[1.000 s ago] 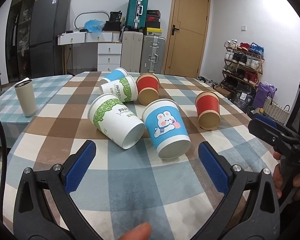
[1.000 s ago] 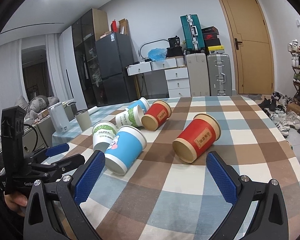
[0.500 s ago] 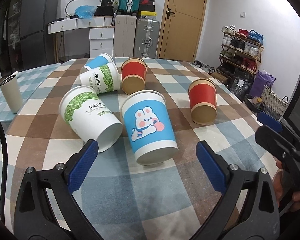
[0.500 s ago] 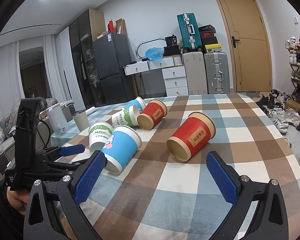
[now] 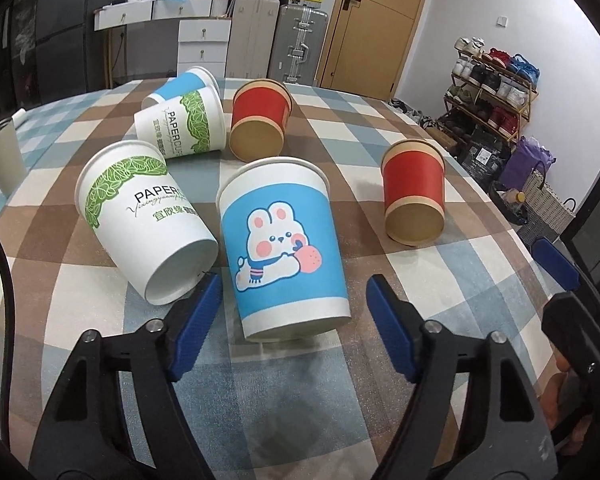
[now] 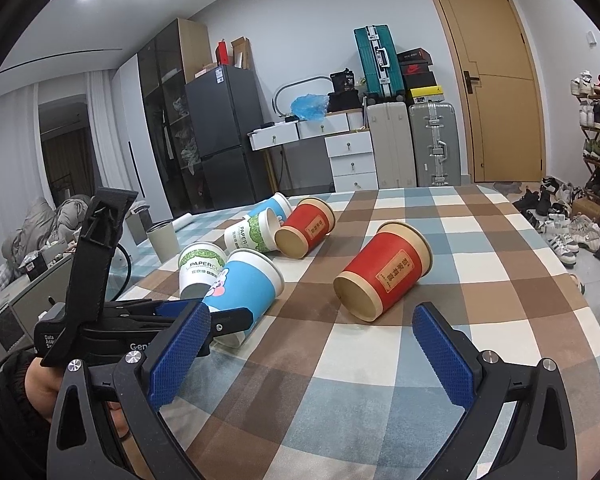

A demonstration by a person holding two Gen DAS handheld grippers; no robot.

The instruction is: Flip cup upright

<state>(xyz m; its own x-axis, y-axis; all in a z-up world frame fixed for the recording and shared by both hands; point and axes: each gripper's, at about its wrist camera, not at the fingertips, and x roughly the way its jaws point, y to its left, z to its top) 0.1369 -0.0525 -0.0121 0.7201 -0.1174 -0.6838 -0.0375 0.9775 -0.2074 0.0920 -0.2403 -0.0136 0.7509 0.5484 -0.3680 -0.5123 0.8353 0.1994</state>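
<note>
Closest to me, my left gripper [image 5: 292, 316] is spread wide with nothing in it, its blue pads [image 5: 198, 312] standing either side of the base end of the bunny cup [image 5: 280, 240], apart from the wall on both sides as far as I can tell. That cup lies on its side on the checked tablecloth [image 5: 300, 392], long axis running almost straight away from the fingers, closed base towards me and open mouth at the far end, so I judge the coming move to be a short push forward and a squeeze across the lower body, then a tip backward onto the base. My right gripper [image 6: 312, 352] is also wide open and empty, held back over the cloth; the red cup [image 6: 384, 272] lies ahead of it, well apart, base towards it. The left hand is clearly the nearer one to the bunny cup. Just left of that cup a green-leaf paper cup [image 5: 140, 216] lies with its open mouth towards me, close enough that my left pad could nudge it. Farther on lie a second green-leaf cup [image 5: 180, 130], another blue cup [image 5: 182, 84] behind it and a second red cup [image 5: 260, 122], all on their sides. Beyond the round table stand a white drawer unit [image 6: 350, 156], suitcases [image 6: 412, 144], a dark fridge [image 6: 224, 136], a wooden door [image 6: 488, 80] and a shoe rack [image 5: 488, 88].
</note>
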